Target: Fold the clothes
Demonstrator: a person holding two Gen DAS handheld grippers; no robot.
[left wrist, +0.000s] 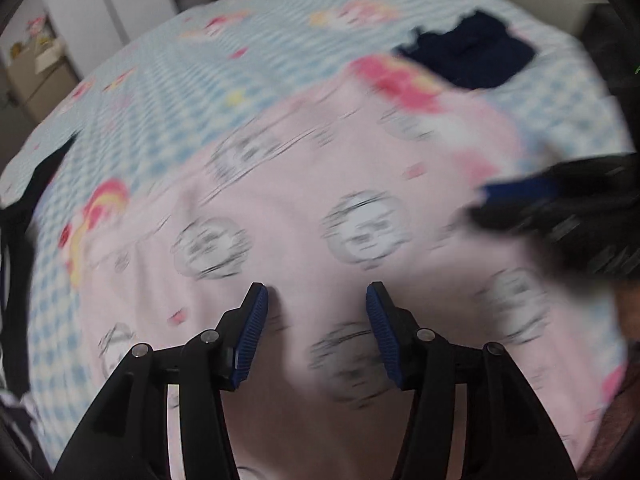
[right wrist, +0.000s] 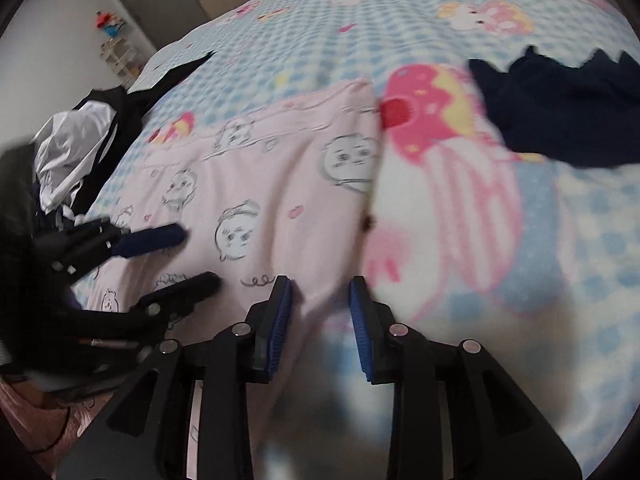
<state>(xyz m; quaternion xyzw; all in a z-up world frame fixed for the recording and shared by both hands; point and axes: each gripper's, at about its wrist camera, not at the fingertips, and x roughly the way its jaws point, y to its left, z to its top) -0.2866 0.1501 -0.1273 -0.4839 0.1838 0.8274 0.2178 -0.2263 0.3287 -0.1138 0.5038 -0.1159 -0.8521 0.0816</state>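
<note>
**Both tongs gaping over the pink garment on the bed**

The left tongs (left wrist: 317, 292) are standing wide apart, their blue pads (left wrist: 253, 332) gripping nothing. The pink garment (left wrist: 304, 184), printed with small cartoon faces, is lying spread directly under and ahead of them, filling the middle of the left view; whether the tips are touching the cloth cannot be told, as the picture is blurred.

The right tongs (right wrist: 320, 286) are also gaping, with nothing between the pads. The garment's (right wrist: 272, 168) near right edge is running just under them, the left finger sitting over pink cloth and the right finger over the bedsheet (right wrist: 560, 240). In this view the left tongs (right wrist: 200, 256) are reaching in from the left, parted, over the garment's near left part.

The sheet, blue-and-white checked with pink cartoon figures, is lying beneath everything. A dark navy garment (right wrist: 568, 112) is resting on it well beyond the pink one, to the right. A heap of black and white clothes (right wrist: 76, 148) is sitting at the bed's left edge.
</note>
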